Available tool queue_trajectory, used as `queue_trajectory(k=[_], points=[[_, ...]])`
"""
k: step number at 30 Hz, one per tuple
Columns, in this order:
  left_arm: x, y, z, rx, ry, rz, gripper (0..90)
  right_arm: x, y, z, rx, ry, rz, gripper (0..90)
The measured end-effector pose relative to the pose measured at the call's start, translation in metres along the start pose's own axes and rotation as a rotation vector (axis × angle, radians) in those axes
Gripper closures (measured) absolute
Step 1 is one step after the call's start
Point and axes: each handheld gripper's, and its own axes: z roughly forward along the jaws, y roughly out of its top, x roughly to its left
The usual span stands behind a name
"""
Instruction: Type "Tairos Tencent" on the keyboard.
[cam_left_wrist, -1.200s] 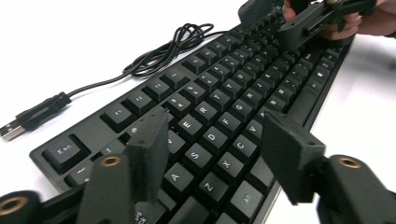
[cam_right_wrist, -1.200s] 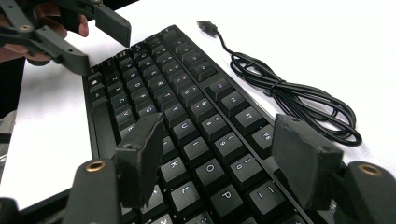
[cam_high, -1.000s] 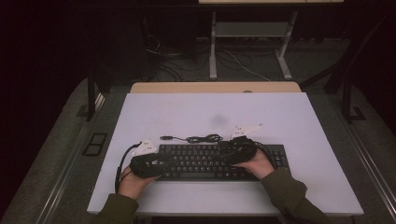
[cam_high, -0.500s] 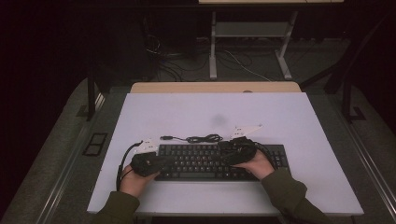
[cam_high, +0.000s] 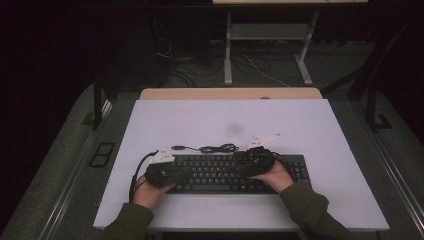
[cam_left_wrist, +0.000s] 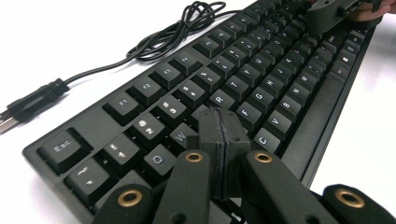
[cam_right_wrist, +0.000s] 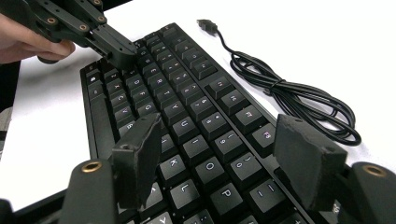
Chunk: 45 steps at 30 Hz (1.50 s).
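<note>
A black wired keyboard (cam_high: 220, 173) lies flat on the white table (cam_high: 320, 130), near the edge at the 6 o'clock side of the high view, its long axis running from 9 to 3 o'clock. Its cable (cam_high: 216, 148) sits coiled just beyond the back edge at about 12 o'clock from the keys, with the USB plug (cam_left_wrist: 28, 105) lying loose on the tabletop.

The left gripper (cam_left_wrist: 219, 128) is clenched with nothing between its jaws, the two pads pressed flat together; its jaws have just been closing. Its tip hovers over or rests on the letter keys near the W and the R; contact cannot be told. The right gripper (cam_right_wrist: 219, 154) stands released, jaws apart above the keys around the O and the P, gripping nothing.

Judging by its look, the keyboard is a rigid plastic slab, light to moderate in weight, stiff enough to lift from both short ends without sagging. The keycaps (cam_right_wrist: 198, 149) are smooth, sprung and give under pressure, so they make a poor hold. The better purchase seems to be the thin frame at the 9 and 3 o'clock ends. The trailing cable is soft and will drag or snag if the board is moved.
</note>
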Motion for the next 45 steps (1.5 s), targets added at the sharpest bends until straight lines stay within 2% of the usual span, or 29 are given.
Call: queue_trajectory(k=[10,12,25,31,45], points=[[0.0018,-0.0018,0.0029,0.016,-0.005,-0.011,88.9,0.0004,0.0005,-0.0011,-0.001,-0.001,0.002,32.3],[0.0018,-0.0017,0.0028,0.019,-0.004,-0.003,88.8,0.0004,0.0006,-0.0012,0.0,-0.001,0.002,32.3],[0.0006,0.0011,-0.0017,-0.003,0.008,0.0,87.8,-0.0002,0.0012,-0.0028,-0.009,-0.002,0.0,32.3],[-0.0009,0.002,-0.0033,-0.013,0.011,-0.009,79.6,-0.0001,0.0011,-0.0031,-0.009,-0.001,0.001,32.3],[-0.0048,0.0016,-0.0039,-0.034,-0.005,-0.038,51.1,-0.0005,0.0013,-0.0067,-0.016,-0.004,0.006,32.5]])
